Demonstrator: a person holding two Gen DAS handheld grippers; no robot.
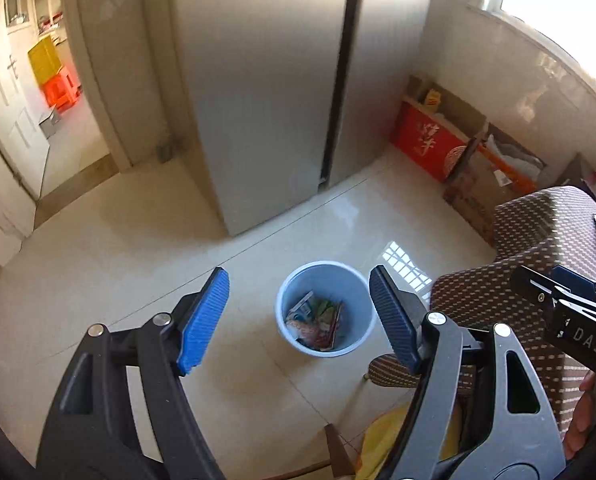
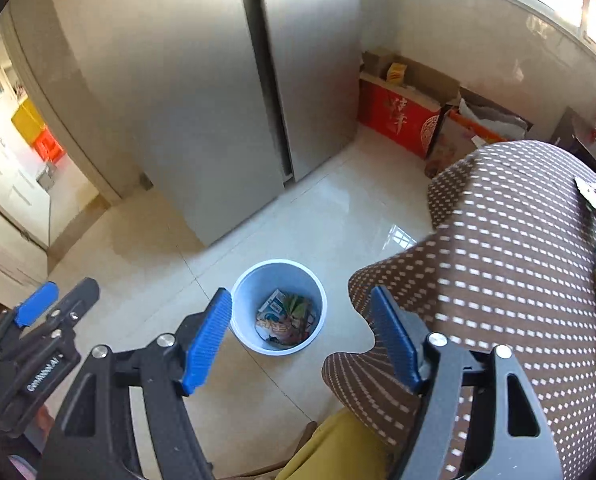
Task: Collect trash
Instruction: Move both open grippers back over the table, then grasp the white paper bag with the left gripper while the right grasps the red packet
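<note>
My left gripper (image 1: 298, 316) and right gripper (image 2: 301, 334) both gape, nothing between the pads; below on the tiled floor (image 1: 138, 264) stands the blue bin (image 1: 325, 308), wrappers (image 1: 315, 322) inside; the dotted tablecloth (image 2: 509, 260) crowds its right; only the right view shows paper scraps (image 2: 595, 196) on that cloth.

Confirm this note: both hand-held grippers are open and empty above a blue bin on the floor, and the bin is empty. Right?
Not quite: the blue bin is not empty; colourful wrappers lie at its bottom, as the right wrist view shows. Both hand-held grippers, left and right, are open and empty above it.
</note>
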